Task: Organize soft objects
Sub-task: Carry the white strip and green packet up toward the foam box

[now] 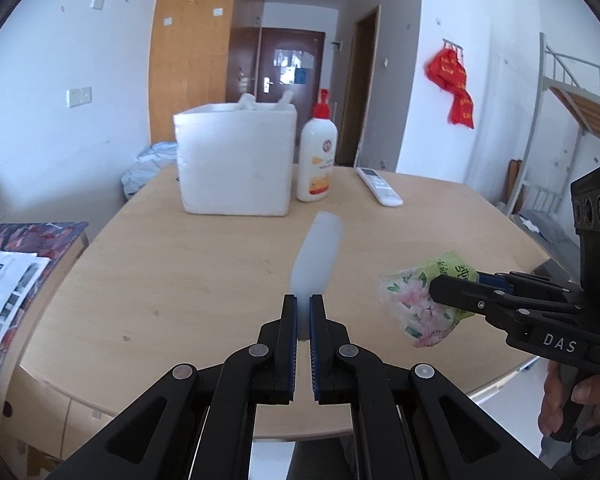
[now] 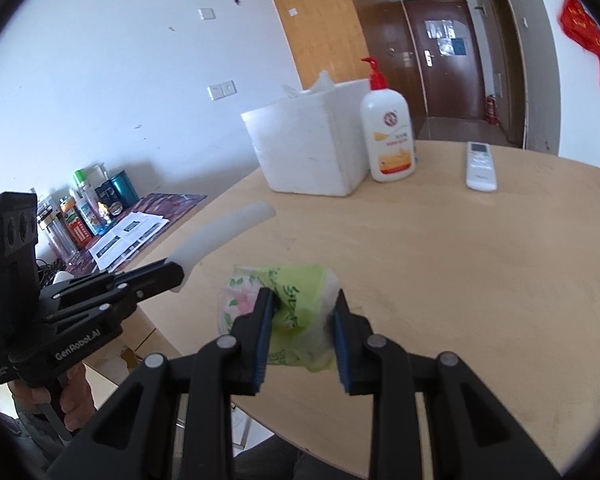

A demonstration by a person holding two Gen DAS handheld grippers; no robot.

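Nearest, left gripper (image 1: 303, 312) is clamped on a white foam strip (image 1: 318, 256) pointing to 12 o'clock; right gripper (image 2: 300, 312) pinches a green floral tissue pack (image 2: 296, 312) above table (image 2: 480, 280). Farther, at 12, white foam box (image 1: 236, 160) w/ lotion bottle (image 1: 317, 156) just beside, remote (image 1: 379, 186) at 1.

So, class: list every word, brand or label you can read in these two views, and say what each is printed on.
"DAS": on the body of the right tongs.
"GenRobot.AI": on the body of the left tongs.
Green characters on the tissue pack: too distorted to read.
Label on the lotion bottle: too small.
Printed sheets and the remote: blurred.
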